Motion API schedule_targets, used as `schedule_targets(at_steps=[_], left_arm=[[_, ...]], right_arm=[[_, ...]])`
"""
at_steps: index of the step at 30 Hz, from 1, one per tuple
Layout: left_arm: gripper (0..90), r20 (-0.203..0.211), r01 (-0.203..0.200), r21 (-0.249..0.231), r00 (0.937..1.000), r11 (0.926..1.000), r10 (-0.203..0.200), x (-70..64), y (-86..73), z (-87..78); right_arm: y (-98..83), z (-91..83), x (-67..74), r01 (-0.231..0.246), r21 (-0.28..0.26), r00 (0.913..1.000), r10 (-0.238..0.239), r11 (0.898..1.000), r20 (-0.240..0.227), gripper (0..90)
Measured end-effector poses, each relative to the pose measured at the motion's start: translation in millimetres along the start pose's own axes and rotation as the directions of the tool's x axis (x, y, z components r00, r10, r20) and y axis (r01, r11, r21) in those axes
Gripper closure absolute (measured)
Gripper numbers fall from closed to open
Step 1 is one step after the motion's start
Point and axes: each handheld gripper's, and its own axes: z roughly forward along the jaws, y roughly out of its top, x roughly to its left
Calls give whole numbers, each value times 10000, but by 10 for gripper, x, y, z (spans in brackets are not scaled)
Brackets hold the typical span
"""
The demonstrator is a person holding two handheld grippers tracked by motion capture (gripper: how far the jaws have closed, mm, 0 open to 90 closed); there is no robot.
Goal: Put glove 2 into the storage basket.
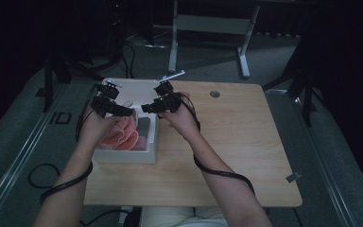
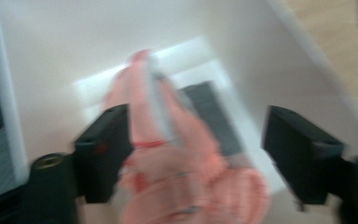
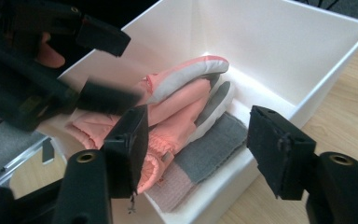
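Pink mittens (image 3: 177, 105) lie stacked in the white bin (image 3: 279, 42), soft, light and squashy; we'd pinch a padded cuff. Our left gripper (image 2: 196, 154) and right gripper (image 3: 198, 154) both gape wide, holding nothing.

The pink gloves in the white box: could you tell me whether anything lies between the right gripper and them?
Nothing visible does. In the right gripper view the pink gloves lie uncovered on top of a grey cloth in the white box, past the right gripper with its open jaws. The left gripper hovers at their far side, not over them.
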Motion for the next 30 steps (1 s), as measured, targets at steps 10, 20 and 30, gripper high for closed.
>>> schedule_targets(at_steps=[10,20,30], left_arm=[[9,549,-1063,-908,9922,9902,1116,-506,118,-61],[9,947,-2340,-1245,9646,9642,2463,-1053,163,33],[9,1487,-2974,-1222,9378,9469,3137,-1458,111,247]], right_arm=[[-122,-322,-180,34,-451,9987,-56,9990,-497,237],[-390,-651,-495,71,-780,9999,-61,9969,128,193],[-717,-869,-797,-9,-796,9971,69,9968,757,178]])
